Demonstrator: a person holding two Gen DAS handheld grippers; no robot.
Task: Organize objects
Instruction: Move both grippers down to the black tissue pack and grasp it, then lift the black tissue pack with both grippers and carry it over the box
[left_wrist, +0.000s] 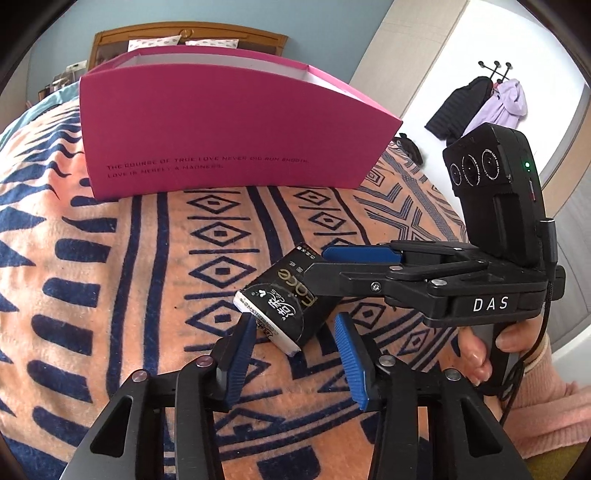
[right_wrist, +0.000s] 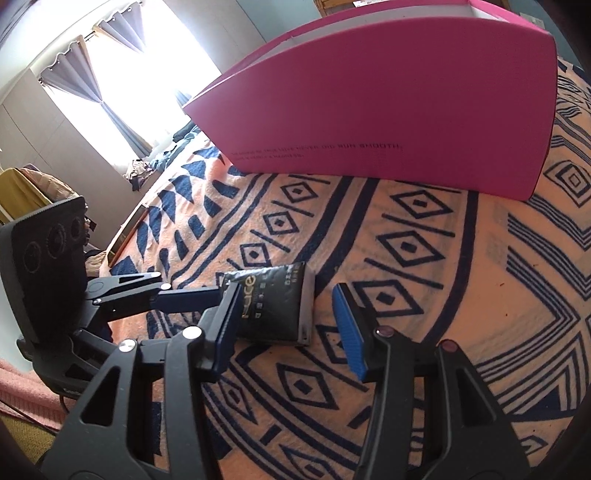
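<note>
step: grip black packet (left_wrist: 282, 301) | both grippers' fingers apart around it, unclamped | tip: you square pads, lift toward far pink box (left_wrist: 229, 129)

Blue walls, wooden headboard (left_wrist: 188, 37), coat rack (left_wrist: 495, 68) with hanging clothes, bright window (right_wrist: 147, 55) behind grey curtains.

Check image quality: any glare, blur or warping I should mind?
Left wrist view: even light, sharp; fisheye bows the pink box, and the black packet reads clearly. Right wrist view: the window is blown out white, the packet is darker with a faint sheen, and the box text is smeared.
</note>
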